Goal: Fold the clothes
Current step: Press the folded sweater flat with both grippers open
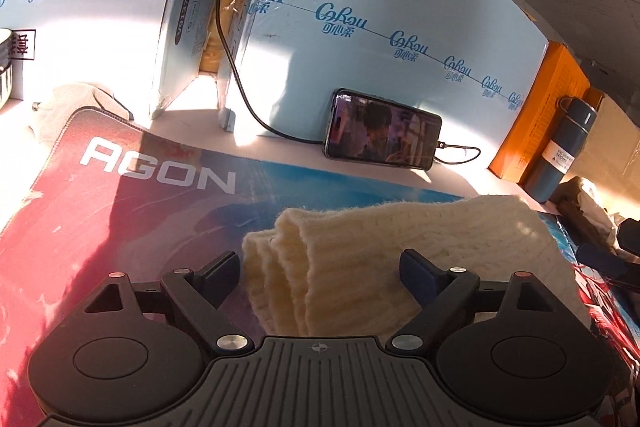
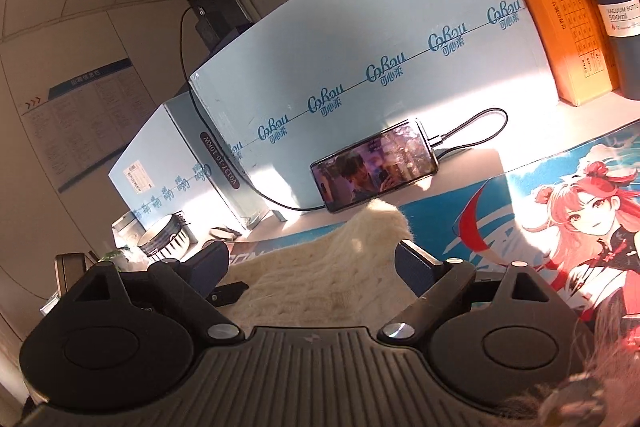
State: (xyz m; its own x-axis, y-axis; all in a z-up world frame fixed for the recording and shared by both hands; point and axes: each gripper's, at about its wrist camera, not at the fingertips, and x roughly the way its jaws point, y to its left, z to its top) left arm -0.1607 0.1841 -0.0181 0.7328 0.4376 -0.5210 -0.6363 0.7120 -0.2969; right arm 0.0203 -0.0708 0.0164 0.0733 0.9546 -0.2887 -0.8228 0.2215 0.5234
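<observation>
A cream knitted garment [image 1: 384,251] lies folded in layers on a printed desk mat [image 1: 132,211]. My left gripper [image 1: 320,267] is open, its two fingers spread to either side of the garment's folded left end, which sits between them. In the right wrist view the same garment [image 2: 320,267] lies between the spread fingers of my right gripper [image 2: 312,259], which is open; one corner of the knit points up toward the phone. The right gripper's fingertips also show at the right edge of the left wrist view [image 1: 616,255].
A phone [image 1: 382,131] playing video leans on light blue cartons [image 1: 360,27] behind the mat, with a cable. An orange box [image 1: 536,115] and a grey vacuum bottle [image 1: 560,151] stand at the right. A striped bowl [image 2: 164,239] sits at the left.
</observation>
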